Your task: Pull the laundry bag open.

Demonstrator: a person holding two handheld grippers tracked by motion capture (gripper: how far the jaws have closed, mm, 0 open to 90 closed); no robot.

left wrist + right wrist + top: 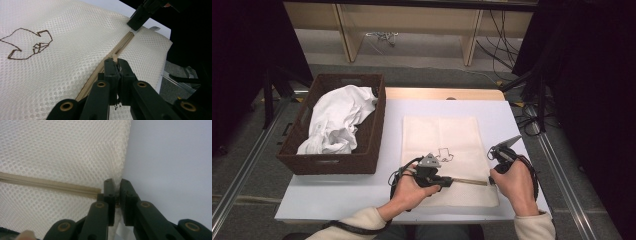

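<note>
Zipper [468, 181] is the landmark for everything at this moment: it is a tan line running across the near part of the cream mesh laundry bag [447, 145], which lies flat on the white bench [337, 192], to the right of the brown wicker basket [367, 150] with the white cloth [337, 122] in it. The long axis of the zipper goes from left to right in the high view, almost parallel to the near edge of the bag. The left gripper [446, 182] sits at the left end of the visible zipper, and in the left gripper view [118, 65] its jaws are pressed together on the zipper line, most probably on the small pull, though the pull itself is hidden between the pads. The right gripper [492, 176] is at the opposite, right end of the zipper, where its jaws are clamped on the edge of the mesh [115, 185] just beyond the end of the tan tape [50, 185]. So the two grippers face each other along the zipper. I judge that the coming move is a slide along this axis: the left gripper is the one on the zipper and should travel along it, while the right one only anchors the bag corner so the fabric stays tight.
</note>
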